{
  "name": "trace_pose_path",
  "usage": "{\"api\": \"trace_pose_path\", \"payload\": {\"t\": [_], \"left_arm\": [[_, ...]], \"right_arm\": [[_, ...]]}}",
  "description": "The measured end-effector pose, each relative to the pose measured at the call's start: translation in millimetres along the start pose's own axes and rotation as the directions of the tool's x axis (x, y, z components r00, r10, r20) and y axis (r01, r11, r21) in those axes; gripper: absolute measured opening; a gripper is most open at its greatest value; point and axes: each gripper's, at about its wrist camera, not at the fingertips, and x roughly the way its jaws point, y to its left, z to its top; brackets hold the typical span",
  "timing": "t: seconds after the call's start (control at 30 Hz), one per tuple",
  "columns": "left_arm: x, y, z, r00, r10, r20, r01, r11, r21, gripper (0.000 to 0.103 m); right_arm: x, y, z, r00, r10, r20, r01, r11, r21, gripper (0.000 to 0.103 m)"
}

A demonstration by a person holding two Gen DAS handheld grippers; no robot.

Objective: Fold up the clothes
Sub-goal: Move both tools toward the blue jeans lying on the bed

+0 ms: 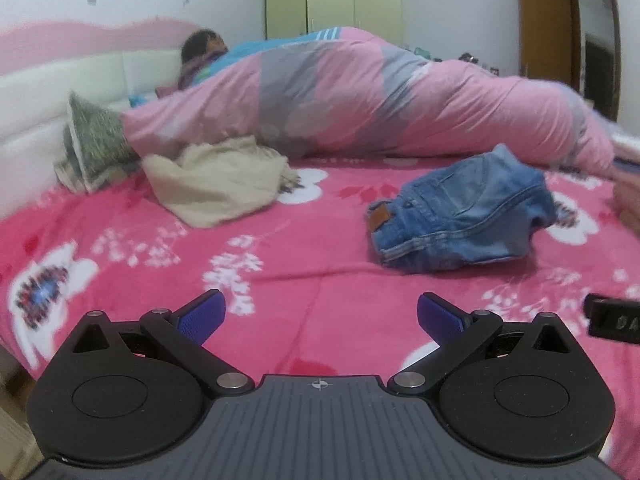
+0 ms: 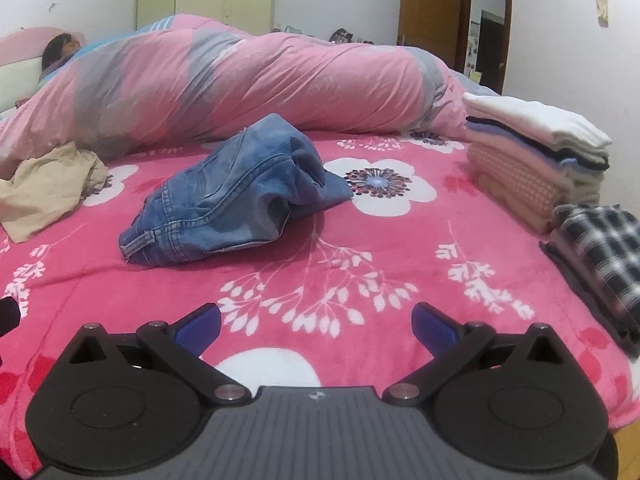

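I have both tools over the near edge of the bed [image 2: 400,240], and neither carries anything: the left tool [image 1: 321,314] has its jaws spread wide with only pink bedspread between them, and the right tool [image 2: 315,322] stands the same way.

The jeans [image 2: 236,192] lie crumpled in a heap mid-bed, ahead of both tools, waistband toward the left and a leg bunched up over the top. A beige garment [image 1: 216,184] is rumpled further left, up against the duvet [image 1: 360,100], with a grey knit piece [image 1: 94,144] beside it near the headboard. On the right edge sits a folded stack [image 2: 532,152], with a plaid piece [image 2: 604,248] lying folded just in front of it. So some clothes lie folded already and at least two lie loose – the jeans look to me like the likely next piece, being nearest.

What worries me from here:
- A person [image 1: 200,46] is lying under the duvet just behind the jeans; a long reach or a wide shake-out could strike or drag the duvet
- Denim is thick and layered, so a pinch on the heap could catch only one layer, or the bedspread with it, since that fabric is soft and plush
- The stack stands close to the bed's edge – a swinging leg or my right tool passing by could topple it
- The left view is blurred, so my depth to the jeans is uncertain
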Motion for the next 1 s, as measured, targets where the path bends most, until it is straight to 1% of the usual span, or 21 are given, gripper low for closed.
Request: {"api": "trace_pose_path", "payload": {"t": [0.1,0.23,0.3,0.37,0.5,0.67,0.77,0.93,1.0], "left_arm": [[0,-3,-2,1.000,0.011,0.005,-0.011,1.000,0.018,0.103],[2,0,-2,0.999,-0.036,-0.015,0.036,0.999,-0.026,0.103],[5,1,-2,0.998,-0.057,-0.030,0.056,0.998,-0.039,0.103],[7,-1,-3,0.997,-0.063,-0.038,0.061,0.997,-0.044,0.103],[11,-1,-2,0.991,-0.128,-0.049,0.123,0.989,-0.087,0.103],[16,-3,-1,0.983,-0.176,-0.049,0.169,0.977,-0.128,0.103],[19,-8,2,0.982,-0.185,-0.048,0.179,0.978,-0.107,0.103],[24,-10,2,0.977,-0.203,-0.065,0.196,0.976,-0.100,0.103],[26,-12,3,0.978,-0.198,-0.069,0.192,0.978,-0.085,0.103]], "right_arm": [[4,-1,-1,1.000,-0.004,-0.006,0.004,1.000,-0.002,0.103],[9,-7,-2,1.000,0.013,-0.010,-0.013,1.000,0.021,0.103],[8,-11,-4,0.999,0.045,0.000,-0.045,0.999,0.021,0.103],[8,-15,-7,0.997,0.076,0.012,-0.076,0.997,0.020,0.103],[9,-20,-10,0.990,0.138,0.035,-0.139,0.990,0.014,0.103],[5,-22,-11,0.979,0.183,0.087,-0.182,0.983,-0.024,0.103],[8,-23,-7,0.973,0.202,0.112,-0.200,0.979,-0.030,0.103],[18,-21,3,0.976,0.199,0.083,-0.197,0.980,-0.031,0.103],[19,-19,6,0.978,0.195,0.080,-0.192,0.981,-0.039,0.103]]}}
